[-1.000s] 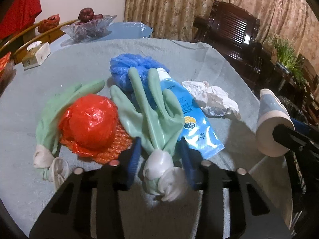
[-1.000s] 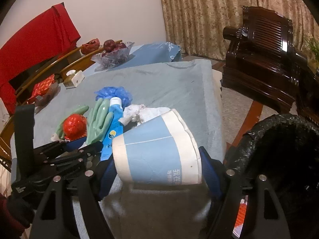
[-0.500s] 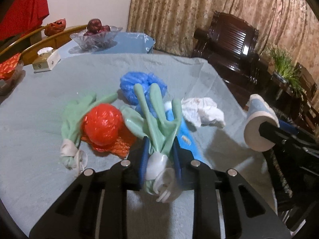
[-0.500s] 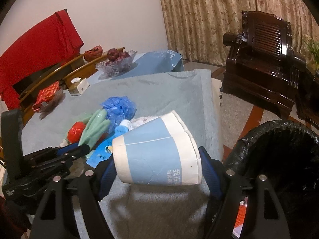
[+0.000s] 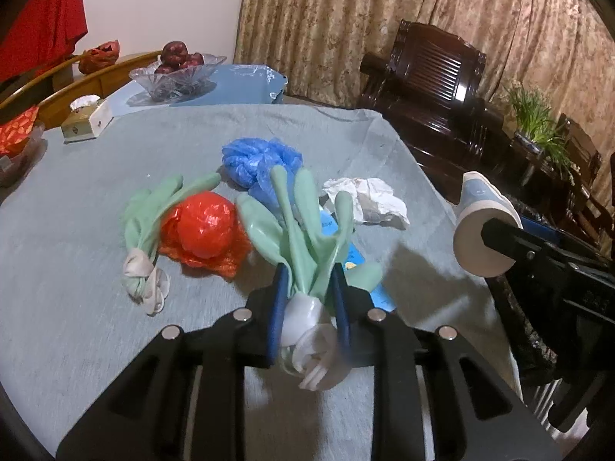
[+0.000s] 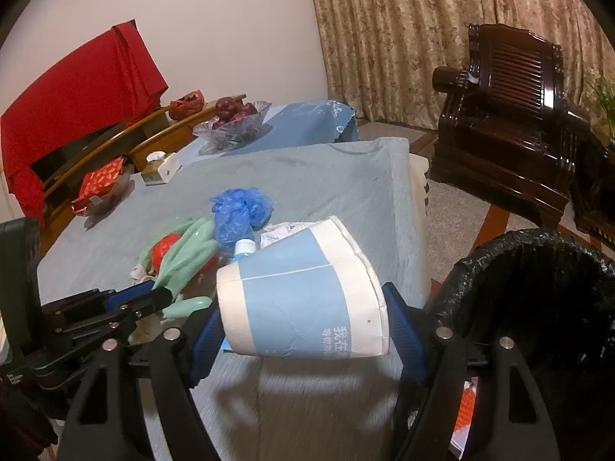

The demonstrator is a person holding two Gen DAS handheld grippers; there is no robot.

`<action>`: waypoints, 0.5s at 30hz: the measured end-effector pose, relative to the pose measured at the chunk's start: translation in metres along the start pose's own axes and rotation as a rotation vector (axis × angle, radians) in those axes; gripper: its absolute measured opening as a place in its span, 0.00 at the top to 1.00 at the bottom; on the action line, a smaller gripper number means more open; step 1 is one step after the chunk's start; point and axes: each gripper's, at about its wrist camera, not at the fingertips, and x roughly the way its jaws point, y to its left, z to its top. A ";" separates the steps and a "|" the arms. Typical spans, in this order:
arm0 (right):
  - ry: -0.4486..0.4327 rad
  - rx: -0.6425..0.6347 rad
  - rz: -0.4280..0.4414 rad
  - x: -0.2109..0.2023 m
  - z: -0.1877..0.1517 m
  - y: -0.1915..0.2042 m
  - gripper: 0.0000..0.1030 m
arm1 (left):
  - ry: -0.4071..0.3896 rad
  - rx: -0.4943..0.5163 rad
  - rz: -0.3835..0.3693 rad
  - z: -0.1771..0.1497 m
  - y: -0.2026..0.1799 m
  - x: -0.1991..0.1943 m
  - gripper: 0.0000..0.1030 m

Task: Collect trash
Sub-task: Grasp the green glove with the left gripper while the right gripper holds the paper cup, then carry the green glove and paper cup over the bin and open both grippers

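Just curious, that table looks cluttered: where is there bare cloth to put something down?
Bare cloth lies between the tissue box and the red bag, and behind the blue bag toward the fruit bowl. Around the crumpled paper it is crowded.

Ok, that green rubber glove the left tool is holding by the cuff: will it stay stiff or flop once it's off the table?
Likely floppy: the green rubber glove is pinched only at its knotted cuff by the left tool, and one finger already droops sideways. Probably light, being thin. The rubber looks glossy, so it may slip.
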 end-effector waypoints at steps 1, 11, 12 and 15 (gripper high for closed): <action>-0.004 -0.001 -0.001 -0.002 0.000 0.001 0.27 | -0.010 0.005 -0.002 0.001 -0.002 -0.004 0.79; -0.066 -0.007 -0.003 -0.037 0.005 0.003 0.27 | -0.071 0.041 -0.048 0.012 -0.030 -0.033 0.80; -0.071 -0.008 -0.004 -0.041 0.006 0.002 0.27 | -0.075 0.046 -0.054 0.013 -0.033 -0.035 0.80; -0.091 -0.006 -0.013 -0.056 0.005 -0.002 0.27 | -0.082 0.055 -0.069 0.013 -0.042 -0.040 0.80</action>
